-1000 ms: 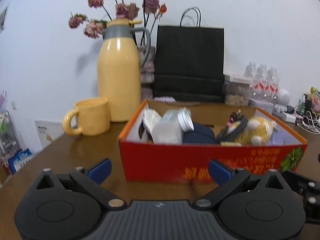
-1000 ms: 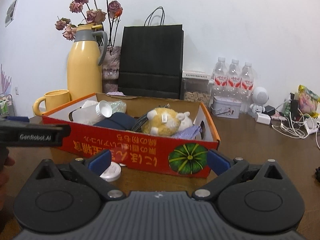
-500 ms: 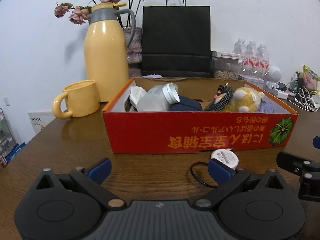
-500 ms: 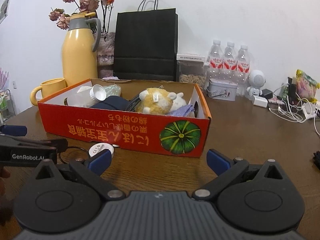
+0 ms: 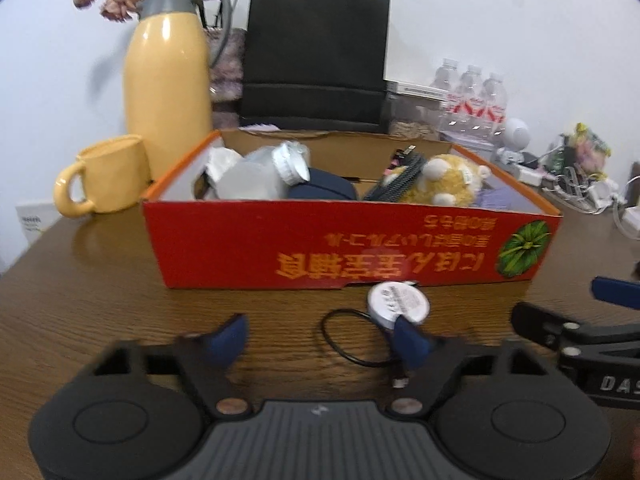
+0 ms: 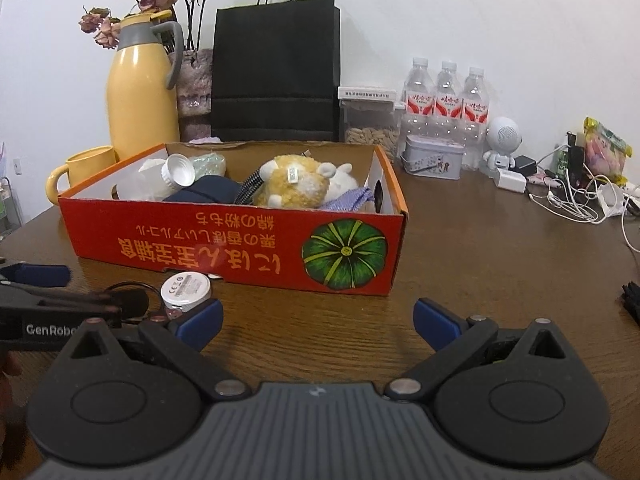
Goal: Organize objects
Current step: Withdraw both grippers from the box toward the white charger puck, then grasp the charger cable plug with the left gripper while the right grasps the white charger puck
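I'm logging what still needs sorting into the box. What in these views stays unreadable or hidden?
- White round puck: label print too small in the right wrist view, blurred in the left.
- Black cord: its end is hidden behind the left tool finger.
- Red box: items under the plush toy are covered.
- Black thing: cut by the right wrist view's edge.

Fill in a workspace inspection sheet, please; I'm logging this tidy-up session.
Surface: wooden table, brown.
Job's things: red box holding plush toy, bottle; round white device lies outside, in front of it.
Clutter: yellow mug, thermos, black bag, water bottles.
Grippers: left gripper and right gripper open, empty.
Cables: black cord by device; white cables.
Surroundings: white wall.
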`<act>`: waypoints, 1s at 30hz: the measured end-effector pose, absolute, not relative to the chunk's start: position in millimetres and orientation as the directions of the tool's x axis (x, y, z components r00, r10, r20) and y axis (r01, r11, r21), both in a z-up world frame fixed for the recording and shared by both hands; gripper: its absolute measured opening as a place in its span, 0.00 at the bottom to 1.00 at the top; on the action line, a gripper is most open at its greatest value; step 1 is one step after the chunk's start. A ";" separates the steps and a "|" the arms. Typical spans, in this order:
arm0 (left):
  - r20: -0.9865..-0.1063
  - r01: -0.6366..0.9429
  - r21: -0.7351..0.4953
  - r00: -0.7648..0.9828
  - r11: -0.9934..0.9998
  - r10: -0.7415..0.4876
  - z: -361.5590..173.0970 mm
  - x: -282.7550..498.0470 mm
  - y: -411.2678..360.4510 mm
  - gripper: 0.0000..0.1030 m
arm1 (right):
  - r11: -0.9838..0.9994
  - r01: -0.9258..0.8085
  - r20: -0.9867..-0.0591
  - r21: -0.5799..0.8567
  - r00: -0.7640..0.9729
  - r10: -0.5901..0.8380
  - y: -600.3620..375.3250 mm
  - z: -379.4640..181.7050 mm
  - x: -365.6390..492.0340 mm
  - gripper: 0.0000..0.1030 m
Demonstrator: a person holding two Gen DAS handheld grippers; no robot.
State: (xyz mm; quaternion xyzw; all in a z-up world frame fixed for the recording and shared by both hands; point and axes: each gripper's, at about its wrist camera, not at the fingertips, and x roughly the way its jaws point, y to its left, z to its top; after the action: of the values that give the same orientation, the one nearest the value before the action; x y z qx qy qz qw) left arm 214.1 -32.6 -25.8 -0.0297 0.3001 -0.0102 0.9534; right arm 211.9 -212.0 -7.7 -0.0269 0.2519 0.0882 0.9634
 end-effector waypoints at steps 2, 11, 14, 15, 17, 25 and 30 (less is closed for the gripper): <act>-0.583 0.026 -0.103 0.808 0.994 -0.082 -27.6 214.7 -30.7 0.15 | 0.983 -0.183 -0.492 -0.005 0.856 0.157 -212.2 -7.9 212.3 1.00; -0.542 0.009 -0.115 0.837 0.993 -0.070 -20.5 207.0 -23.9 0.03 | 0.983 -0.186 -0.505 0.005 0.847 0.163 -212.6 -8.9 214.5 1.00; -0.527 0.010 -0.115 0.847 0.993 -0.069 -17.8 204.8 -21.2 0.02 | 0.983 -0.185 -0.512 0.009 0.844 0.163 -213.1 -9.4 215.9 1.00; -0.520 0.007 -0.115 0.851 0.993 -0.067 -16.8 203.4 -19.6 0.02 | 0.983 -0.185 -0.514 0.011 0.842 0.164 -213.3 -9.6 216.4 1.00; -0.509 -0.005 -0.117 0.859 0.993 -0.056 -15.2 201.3 -15.5 0.02 | 0.983 -0.185 -0.517 0.016 0.839 0.167 -213.7 -9.7 217.2 1.00; -0.493 -0.090 -0.107 0.870 0.990 0.026 -11.2 199.9 18.4 0.02 | 0.974 -0.223 -0.519 0.025 0.830 0.203 -209.7 -10.0 217.7 1.00; -0.495 -0.119 -0.100 0.867 0.988 0.054 -11.3 202.2 36.3 0.02 | 0.960 -0.279 -0.538 0.031 0.805 0.251 -199.1 -11.0 219.4 1.00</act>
State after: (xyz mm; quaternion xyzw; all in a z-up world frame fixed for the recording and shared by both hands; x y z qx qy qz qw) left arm 202.2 36.3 -11.3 -0.0638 0.2535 0.0447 0.9642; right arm 219.4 -199.1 -11.0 -0.0249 0.2794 0.1397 0.9496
